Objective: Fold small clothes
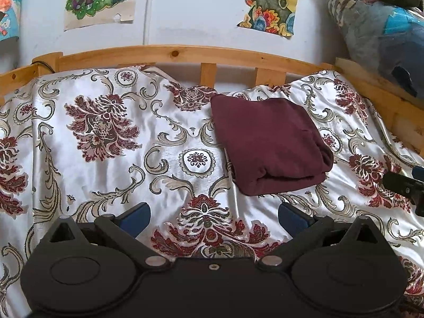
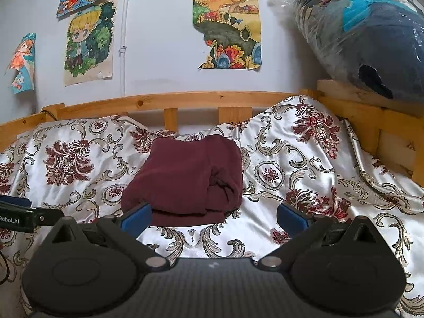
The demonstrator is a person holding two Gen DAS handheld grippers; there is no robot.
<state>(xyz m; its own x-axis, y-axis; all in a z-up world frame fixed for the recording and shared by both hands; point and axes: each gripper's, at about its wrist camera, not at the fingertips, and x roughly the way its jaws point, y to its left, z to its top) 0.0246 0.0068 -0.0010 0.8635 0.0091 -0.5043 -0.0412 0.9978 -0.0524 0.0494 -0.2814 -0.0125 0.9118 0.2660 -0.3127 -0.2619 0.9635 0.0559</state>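
Observation:
A maroon garment [image 1: 270, 143] lies folded into a thick rectangle on the patterned satin bedspread [image 1: 106, 137], toward the far right of the left wrist view. My left gripper [image 1: 214, 216] hovers open over the spread, in front of and a little left of the garment, with nothing between its blue pads. In the right wrist view the same maroon garment [image 2: 185, 180] sits just ahead, left of centre. My right gripper [image 2: 214, 216] is open and empty, its left blue pad [image 2: 136, 218] overlapping the garment's near edge in the image.
A wooden bed rail [image 1: 185, 53] runs along the far side against a white wall with drawings [image 2: 228, 26]. A plastic-wrapped bundle [image 2: 371, 34] rests on the wooden ledge at right. The other gripper shows at each view's edge [image 1: 408, 185] [image 2: 18, 216].

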